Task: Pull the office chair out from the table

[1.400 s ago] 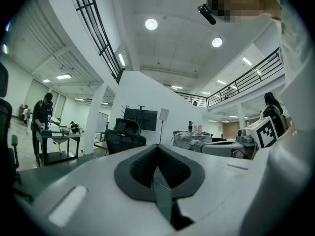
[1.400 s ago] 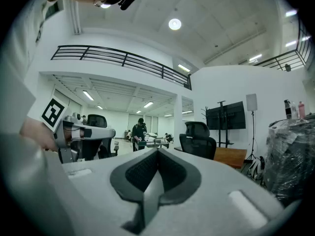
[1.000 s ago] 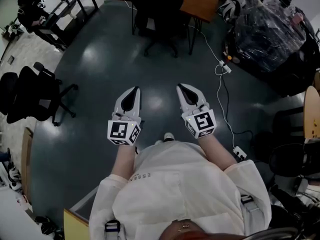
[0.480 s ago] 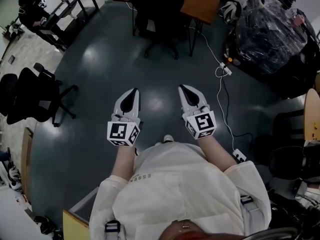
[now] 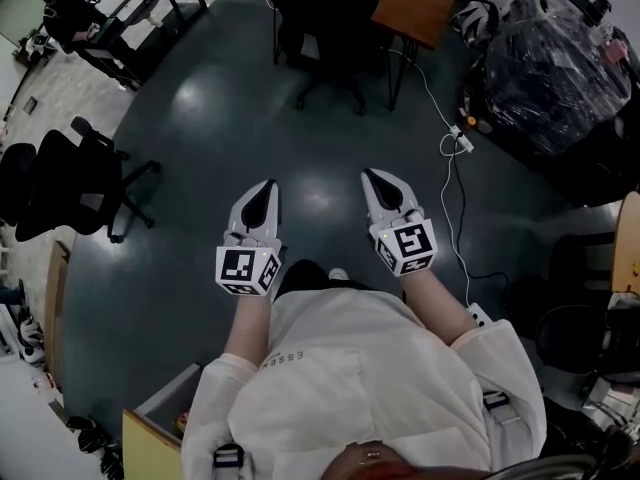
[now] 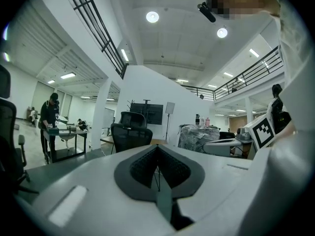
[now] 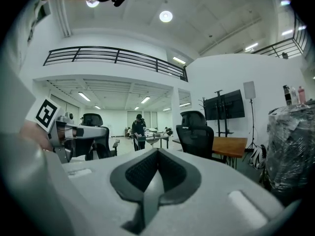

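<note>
A black office chair (image 5: 325,23) stands tucked at a brown wooden table (image 5: 410,3) at the top of the head view; it also shows ahead as the chair (image 6: 130,134) in the left gripper view and the chair (image 7: 195,134) in the right gripper view. My left gripper (image 5: 268,184) and right gripper (image 5: 372,175) are held side by side in front of my body, well short of the chair. Both are shut with nothing between their jaws.
Another black office chair (image 5: 65,183) stands at the left. A white cable with power strips (image 5: 455,143) runs across the dark floor at the right. A plastic-wrapped bundle (image 5: 560,63) sits at the upper right. A person (image 6: 49,119) works at a far desk.
The chair and table have slid toward the top edge of the head view. Both grippers keep their side-by-side pose and stay shut.
</note>
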`<state>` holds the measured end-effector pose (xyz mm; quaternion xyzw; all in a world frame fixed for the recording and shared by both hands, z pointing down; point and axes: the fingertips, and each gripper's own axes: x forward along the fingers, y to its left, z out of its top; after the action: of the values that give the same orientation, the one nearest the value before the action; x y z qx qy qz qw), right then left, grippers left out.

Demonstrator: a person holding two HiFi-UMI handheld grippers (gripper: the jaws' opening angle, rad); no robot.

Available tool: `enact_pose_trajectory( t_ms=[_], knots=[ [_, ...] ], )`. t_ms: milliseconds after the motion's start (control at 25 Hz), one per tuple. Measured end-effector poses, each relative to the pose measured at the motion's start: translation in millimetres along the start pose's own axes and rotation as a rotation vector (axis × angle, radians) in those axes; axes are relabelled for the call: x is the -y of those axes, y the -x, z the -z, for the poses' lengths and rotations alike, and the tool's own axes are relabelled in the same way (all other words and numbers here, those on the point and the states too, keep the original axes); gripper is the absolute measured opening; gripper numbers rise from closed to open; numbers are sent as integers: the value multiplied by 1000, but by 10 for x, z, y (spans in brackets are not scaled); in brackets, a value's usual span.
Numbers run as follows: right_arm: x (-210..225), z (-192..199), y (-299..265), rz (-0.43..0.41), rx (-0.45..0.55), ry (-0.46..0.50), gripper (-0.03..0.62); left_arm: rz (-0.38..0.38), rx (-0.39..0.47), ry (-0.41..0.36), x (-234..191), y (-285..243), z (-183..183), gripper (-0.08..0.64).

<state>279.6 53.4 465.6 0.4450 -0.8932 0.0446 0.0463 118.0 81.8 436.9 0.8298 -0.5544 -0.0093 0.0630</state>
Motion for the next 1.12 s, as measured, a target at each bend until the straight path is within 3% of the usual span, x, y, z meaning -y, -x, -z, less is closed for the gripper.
enact_pose_trajectory(
  t_ms=[400, 920, 1120],
  knots=[
    [110, 183, -624, -23, -80, 0, -8, -1, -15, 30, -471, -422, 67, 15],
    [497, -153, -2293, 99, -72, 24, -8, 93, 12, 41, -1941, -1698, -258, 15],
    [772, -173, -2832, 152, -85, 24, -8, 132, 9, 21, -2329, -2192, -356, 15]
  ],
)
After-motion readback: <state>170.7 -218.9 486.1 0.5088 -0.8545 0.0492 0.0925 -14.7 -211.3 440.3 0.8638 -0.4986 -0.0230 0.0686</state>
